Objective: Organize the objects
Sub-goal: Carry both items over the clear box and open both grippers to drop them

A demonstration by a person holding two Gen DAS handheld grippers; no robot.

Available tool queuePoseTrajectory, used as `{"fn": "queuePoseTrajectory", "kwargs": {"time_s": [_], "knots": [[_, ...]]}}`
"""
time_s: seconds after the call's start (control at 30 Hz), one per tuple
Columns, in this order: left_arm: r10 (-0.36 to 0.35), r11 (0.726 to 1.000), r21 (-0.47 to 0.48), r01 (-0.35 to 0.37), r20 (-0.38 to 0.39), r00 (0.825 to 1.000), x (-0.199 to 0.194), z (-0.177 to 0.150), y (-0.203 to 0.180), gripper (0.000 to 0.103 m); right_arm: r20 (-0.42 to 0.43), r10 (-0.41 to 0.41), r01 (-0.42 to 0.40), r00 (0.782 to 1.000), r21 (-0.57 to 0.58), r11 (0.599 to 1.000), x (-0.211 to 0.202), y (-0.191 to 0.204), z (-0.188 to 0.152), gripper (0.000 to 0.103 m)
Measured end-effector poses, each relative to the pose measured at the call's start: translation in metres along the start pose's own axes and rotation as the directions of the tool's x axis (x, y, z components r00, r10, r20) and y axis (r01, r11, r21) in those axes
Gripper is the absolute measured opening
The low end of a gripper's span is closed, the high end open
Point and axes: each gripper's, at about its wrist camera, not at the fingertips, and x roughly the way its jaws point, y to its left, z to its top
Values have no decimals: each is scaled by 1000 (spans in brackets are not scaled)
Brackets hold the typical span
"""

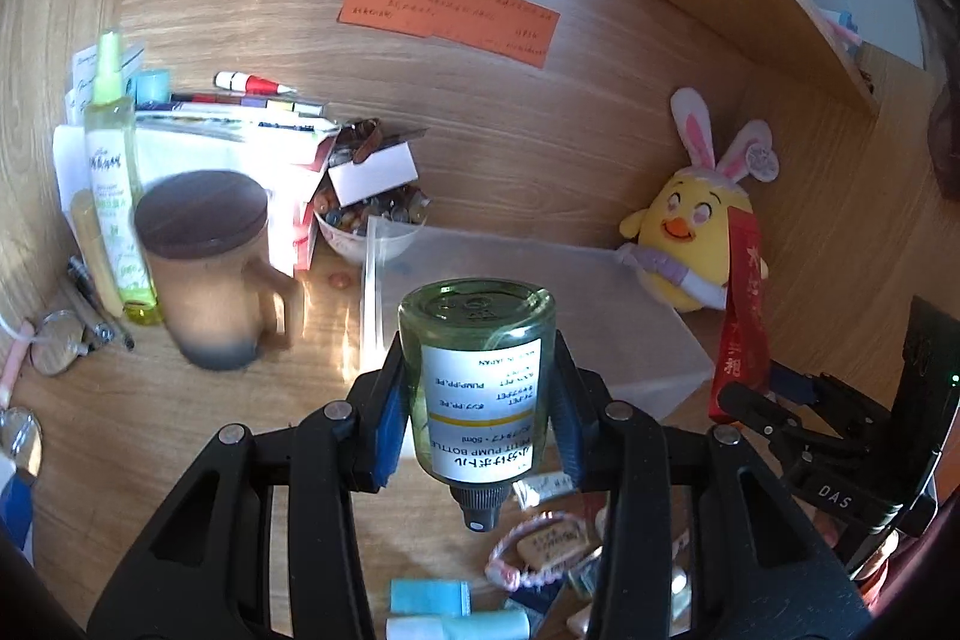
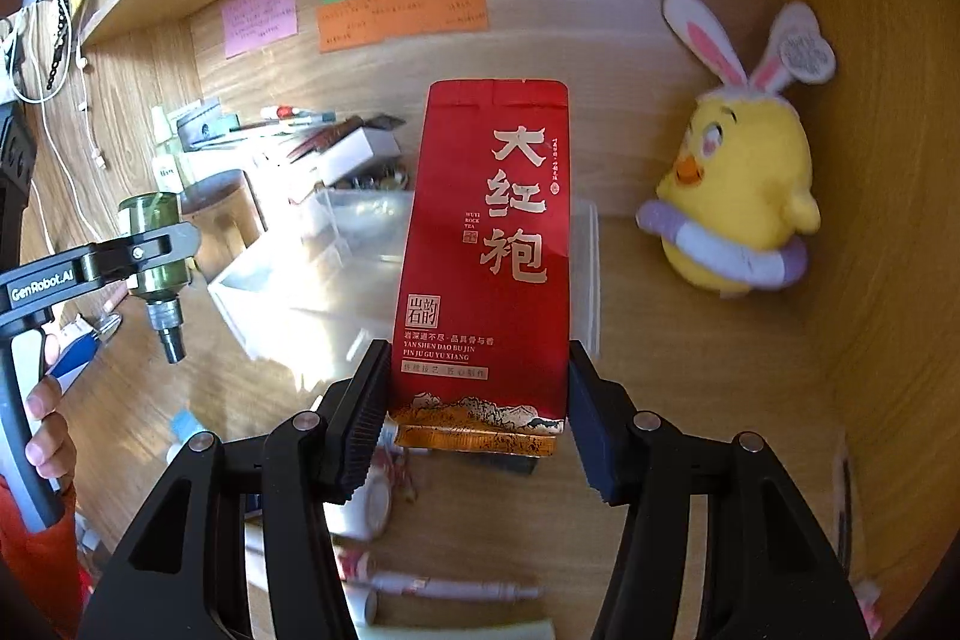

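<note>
My left gripper [image 1: 477, 382] is shut on a small green pump bottle [image 1: 477, 334] with a white label. The bottle hangs upside down above the desk, its black nozzle toward the camera. The right wrist view shows this gripper [image 2: 150, 244] and the bottle [image 2: 157, 214] at the left, held by a hand. My right gripper [image 2: 477, 370] is shut on a red tea packet [image 2: 492, 220] with gold characters, gripped by its lower sides and held upright off the desk. In the left wrist view the packet [image 1: 741, 316] shows edge-on at the right. A clear plastic box [image 1: 540, 292] lies behind both.
A yellow plush chick [image 2: 738, 196] with rabbit ears sits at the back right. A lidded brown mug [image 1: 204, 256], a yellow-green spray bottle [image 1: 114, 172], a bowl of beads [image 1: 372, 220] and stacked boxes crowd the left. A bracelet [image 1: 528, 544] and small items lie below the grippers.
</note>
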Motion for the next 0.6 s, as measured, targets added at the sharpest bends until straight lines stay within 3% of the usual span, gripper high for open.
{"fn": "queuePoseTrajectory", "kwargs": {"time_s": [0.47, 0.6], "knots": [[46, 998, 39, -46, -16, 999, 42, 44, -7, 41, 25, 30, -29, 999, -42, 999, 32, -4, 52, 52], [56, 997, 53, -53, -63, 996, 67, 48, -5, 41, 11, 37, -36, 999, -58, 998, 45, -3, 62, 52]]}}
